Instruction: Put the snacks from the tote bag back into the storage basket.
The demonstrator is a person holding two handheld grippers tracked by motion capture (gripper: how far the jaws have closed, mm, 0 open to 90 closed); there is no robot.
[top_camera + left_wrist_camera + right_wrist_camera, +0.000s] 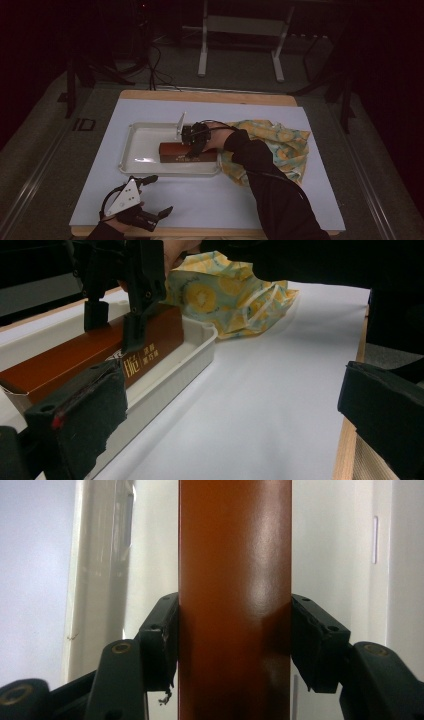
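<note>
So my right gripper [192,150] is clamped on the brown box [175,151] sitting in the white tray [142,167] along its right edge, letting go is what's left, while the left gripper [155,196] idles wide open.

The place looked like a dim lab or recording room: a wooden table [210,96] under a white sheet [260,195], a white metal stand [240,30] behind, loose cables [155,65] on grey carpet [45,130].

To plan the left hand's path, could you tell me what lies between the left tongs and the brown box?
In the high view, bare white mat and the tray's near rim separate the left tongs from the brown box.
</note>
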